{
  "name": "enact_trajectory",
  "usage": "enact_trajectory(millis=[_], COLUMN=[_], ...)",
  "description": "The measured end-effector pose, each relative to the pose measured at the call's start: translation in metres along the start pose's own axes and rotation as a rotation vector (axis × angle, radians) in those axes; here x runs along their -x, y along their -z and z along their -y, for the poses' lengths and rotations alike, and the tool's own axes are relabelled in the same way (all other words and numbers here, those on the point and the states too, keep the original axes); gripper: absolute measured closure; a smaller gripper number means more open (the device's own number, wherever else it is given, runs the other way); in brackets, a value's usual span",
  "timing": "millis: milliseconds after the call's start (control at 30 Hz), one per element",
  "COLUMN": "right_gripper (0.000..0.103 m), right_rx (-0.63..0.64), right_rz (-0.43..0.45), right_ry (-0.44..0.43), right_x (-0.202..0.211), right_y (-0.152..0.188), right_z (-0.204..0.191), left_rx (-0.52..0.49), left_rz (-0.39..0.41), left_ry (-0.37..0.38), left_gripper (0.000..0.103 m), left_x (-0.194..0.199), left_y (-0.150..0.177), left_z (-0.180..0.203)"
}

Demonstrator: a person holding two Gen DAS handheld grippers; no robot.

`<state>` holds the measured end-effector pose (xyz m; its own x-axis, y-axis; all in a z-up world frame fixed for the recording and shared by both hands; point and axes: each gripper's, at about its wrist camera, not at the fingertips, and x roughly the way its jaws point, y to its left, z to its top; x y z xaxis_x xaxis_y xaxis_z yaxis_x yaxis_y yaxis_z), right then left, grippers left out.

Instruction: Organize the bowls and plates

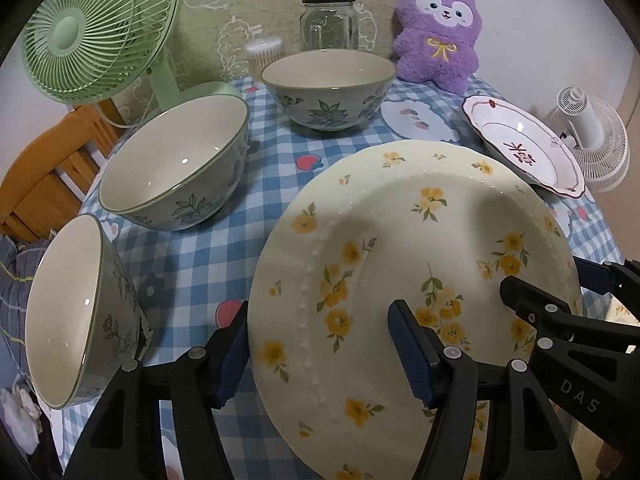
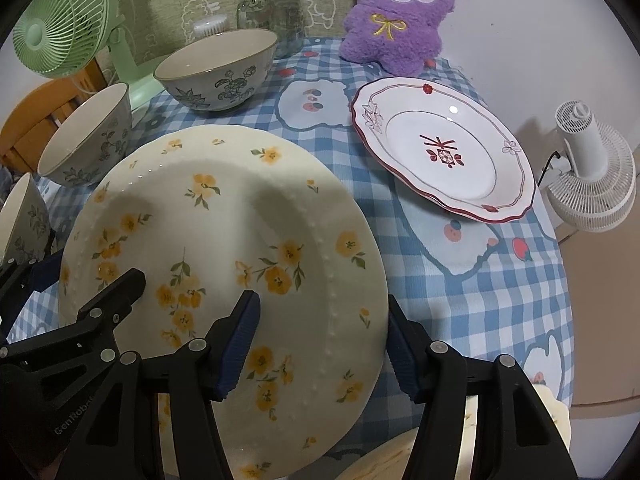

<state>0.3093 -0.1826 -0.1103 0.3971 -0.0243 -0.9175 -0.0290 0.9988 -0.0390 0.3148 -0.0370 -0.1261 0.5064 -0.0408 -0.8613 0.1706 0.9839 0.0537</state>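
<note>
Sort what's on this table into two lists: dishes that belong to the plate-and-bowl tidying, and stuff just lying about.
Belongs to the job:
- yellow-flower plate, with the left claw and right claw at opposite edges
- red-trimmed plate
- three leaf-pattern bowls

Just lying about:
- green fan
- white fan
- glass jar
- purple plush toy
- cotton swab tub

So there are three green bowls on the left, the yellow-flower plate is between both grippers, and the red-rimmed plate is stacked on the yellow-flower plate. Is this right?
Not quite. The red-rimmed plate is not stacked on the yellow-flower plate; it sits apart, on the cloth to its right, as the right wrist view shows. The rest stands: three green bowls on the left, and each gripper straddles a plate edge.
</note>
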Motion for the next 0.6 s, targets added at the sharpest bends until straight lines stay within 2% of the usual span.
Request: enact_trajectory(millis=[200, 367, 500, 600], right_gripper=[0.043, 0.051, 0.054, 0.054], right_rx=[0.020, 0.018, 0.010, -0.001], right_rz=[0.015, 0.023, 0.033, 0.027], right_ry=[-0.012, -0.031, -0.024, -0.012], right_x=[-0.005, -0.001, 0.001, 0.002], right_y=[0.004, 0.006, 0.008, 0.008], right_z=[0.001, 0.006, 0.007, 0.006], left_rx=[-0.001, -0.066, -0.032, -0.012], left_rz=[0.011, 0.041, 0.023, 0.029], left_ry=[0.007, -0.030, -0.013, -0.028], left_gripper=[0.042, 0.044, 0.053, 0.056], left_x=[-0.004, 0.002, 0.003, 0.004], left_y=[0.005, 0.012, 0.010, 0.009], left_z=[-0.006, -0.002, -0.009, -0.009])
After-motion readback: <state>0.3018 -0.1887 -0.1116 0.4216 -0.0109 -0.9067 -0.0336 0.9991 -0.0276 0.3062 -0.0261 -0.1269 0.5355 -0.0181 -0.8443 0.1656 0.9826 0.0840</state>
